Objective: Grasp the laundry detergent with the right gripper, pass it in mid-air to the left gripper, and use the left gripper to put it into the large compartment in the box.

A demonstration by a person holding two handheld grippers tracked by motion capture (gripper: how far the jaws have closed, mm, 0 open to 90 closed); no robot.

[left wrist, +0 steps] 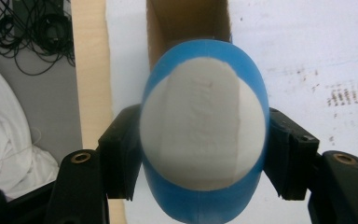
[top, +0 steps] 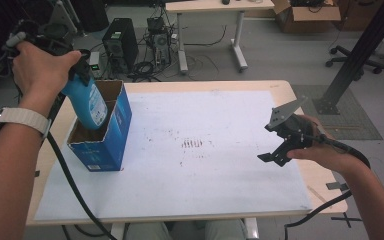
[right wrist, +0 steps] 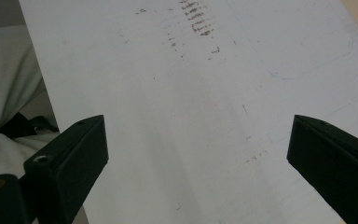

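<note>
Here we hold the blue bottle (top: 87, 102) in the left gripper (top: 77, 70), jaws clamped on its two sides near the top so it hangs bottom-first, tilted, with its lower end already inside the open blue carton (top: 107, 137) at the table's (top: 280, 90) far left. We keep the right gripper (top: 275, 150) off to the right, jaws spread with nothing between them, above the white mat (top: 205, 165), clear of the packing.

A white sheet (top: 205, 150) with dark smudges (top: 192, 144) covers the wooden tabletop (top: 280, 87). Behind stand a computer tower (top: 120, 45), tangled cables (top: 145, 67), another desk (top: 215, 7) and a cardboard box (top: 307, 17).
</note>
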